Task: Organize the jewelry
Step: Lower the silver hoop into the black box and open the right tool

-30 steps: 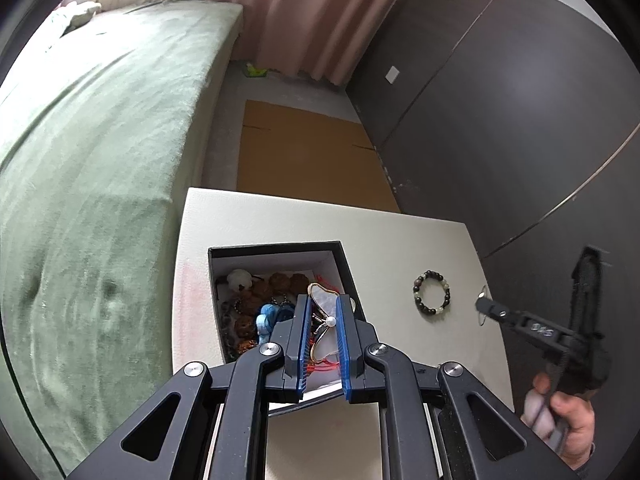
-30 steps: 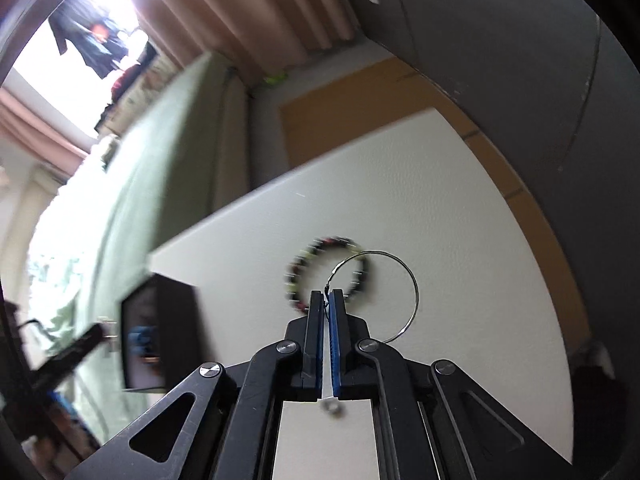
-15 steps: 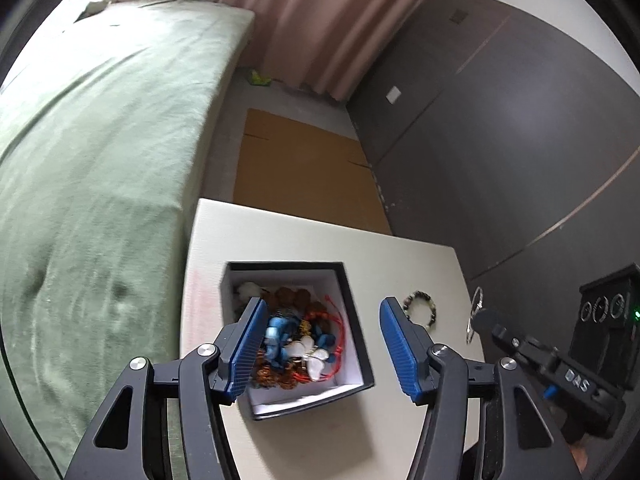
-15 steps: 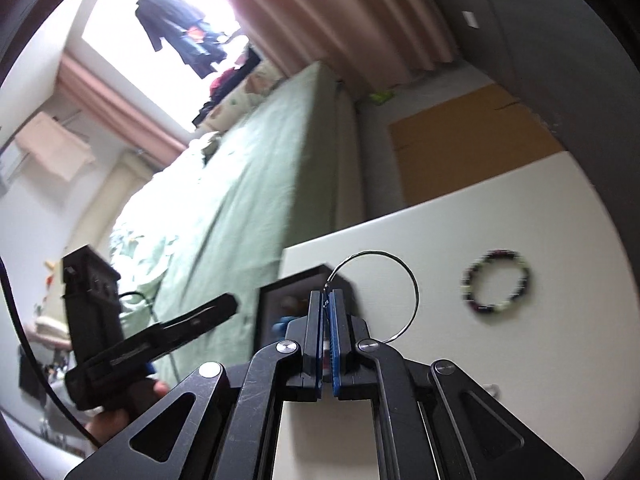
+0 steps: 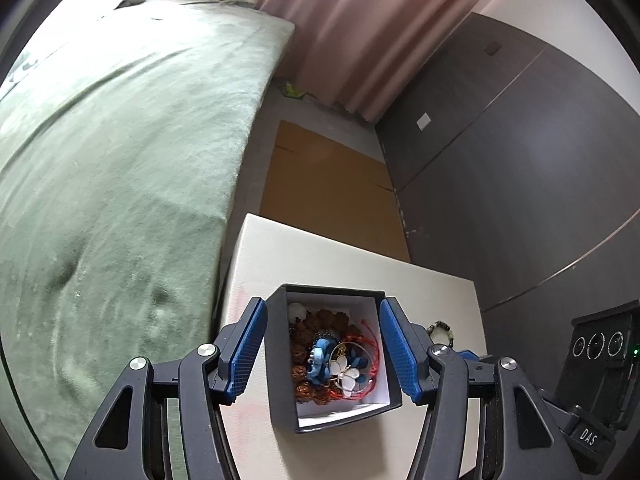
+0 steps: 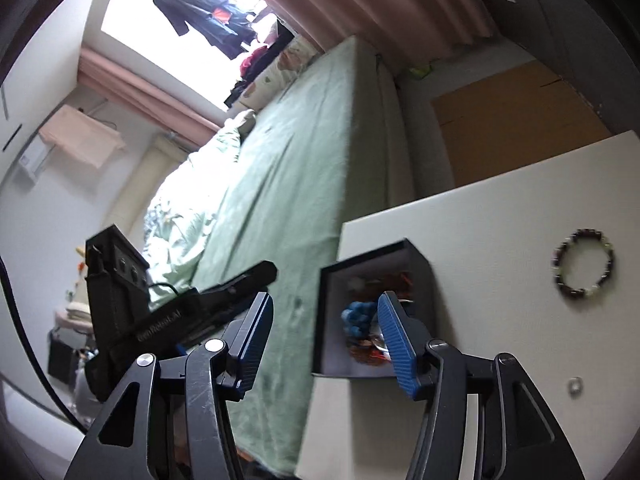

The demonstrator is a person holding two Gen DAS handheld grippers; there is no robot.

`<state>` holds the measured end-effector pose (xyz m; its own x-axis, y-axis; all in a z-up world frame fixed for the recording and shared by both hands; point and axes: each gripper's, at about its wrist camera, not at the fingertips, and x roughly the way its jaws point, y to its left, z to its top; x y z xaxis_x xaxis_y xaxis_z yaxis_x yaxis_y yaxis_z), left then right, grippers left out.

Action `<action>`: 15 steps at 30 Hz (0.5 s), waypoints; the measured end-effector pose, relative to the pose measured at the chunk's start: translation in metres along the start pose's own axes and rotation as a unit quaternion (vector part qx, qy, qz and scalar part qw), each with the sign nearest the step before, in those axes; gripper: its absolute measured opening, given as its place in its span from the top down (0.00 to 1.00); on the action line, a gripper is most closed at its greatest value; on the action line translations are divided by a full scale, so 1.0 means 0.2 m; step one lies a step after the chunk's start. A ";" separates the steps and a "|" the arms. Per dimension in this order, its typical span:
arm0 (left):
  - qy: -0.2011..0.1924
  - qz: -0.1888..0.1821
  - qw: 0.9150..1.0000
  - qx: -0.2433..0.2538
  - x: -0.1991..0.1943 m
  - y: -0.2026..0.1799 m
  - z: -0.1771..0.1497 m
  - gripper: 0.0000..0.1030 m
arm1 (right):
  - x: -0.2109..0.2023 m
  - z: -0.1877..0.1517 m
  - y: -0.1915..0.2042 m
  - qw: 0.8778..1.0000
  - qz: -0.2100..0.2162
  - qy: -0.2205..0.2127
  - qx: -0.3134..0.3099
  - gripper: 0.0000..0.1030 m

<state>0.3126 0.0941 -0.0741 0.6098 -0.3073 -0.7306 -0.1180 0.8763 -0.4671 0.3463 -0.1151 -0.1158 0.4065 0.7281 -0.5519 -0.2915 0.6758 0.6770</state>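
Observation:
A dark open box (image 5: 280, 360) with a white inside stands on the white table (image 5: 312, 256). It holds several pieces: a blue beaded piece (image 5: 320, 360), brown beads, a red cord and a white flower brooch (image 5: 346, 376) with a thin ring lying over them. My left gripper (image 5: 322, 350) is open and empty above the box, one finger on each side. My right gripper (image 6: 324, 332) is open and empty over the box (image 6: 424, 276) from its other side. A dark beaded bracelet (image 6: 584, 268) lies on the table to the right; it also shows in the left wrist view (image 5: 440, 328).
A small silver ring (image 6: 575, 385) lies on the table near the front. A green bed (image 5: 100, 160) runs along the table's left side. Brown cardboard (image 5: 328, 184) lies on the floor beyond, and dark wardrobe doors (image 5: 520, 152) stand at the right.
My left gripper let the flower brooch fall into the box and opened wide. My right gripper carried the thin wire ring from the bracelet to the box and opened; the ring now lies inside.

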 end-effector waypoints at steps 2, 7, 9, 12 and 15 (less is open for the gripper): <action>0.000 -0.002 1.000 0.005 0.01 -0.03 -0.01 0.42 | -0.04 0.00 -0.03 1.000 -0.010 -0.001 0.002 0.46; 0.006 -0.012 1.000 0.022 0.05 -0.15 -0.03 0.42 | -0.17 0.00 -0.13 0.999 -0.048 -0.014 0.011 0.46; 0.009 -0.015 0.999 0.031 0.07 -0.20 -0.05 0.42 | -0.23 0.00 -0.17 0.998 -0.060 -0.018 0.016 0.46; 0.015 -0.020 0.999 0.045 0.11 -0.29 -0.08 0.42 | -0.32 0.00 -0.23 0.996 -0.078 -0.026 0.023 0.46; 0.023 -0.024 0.998 0.059 0.14 -0.36 -0.10 0.42 | -0.40 0.00 -0.29 0.995 -0.090 -0.032 0.031 0.46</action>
<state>0.3221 0.0139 -0.0711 0.5754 -0.3634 -0.7327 0.0045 0.8973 -0.4415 0.3315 -0.2133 -0.1107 0.5023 0.5852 -0.6365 -0.1547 0.7851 0.5998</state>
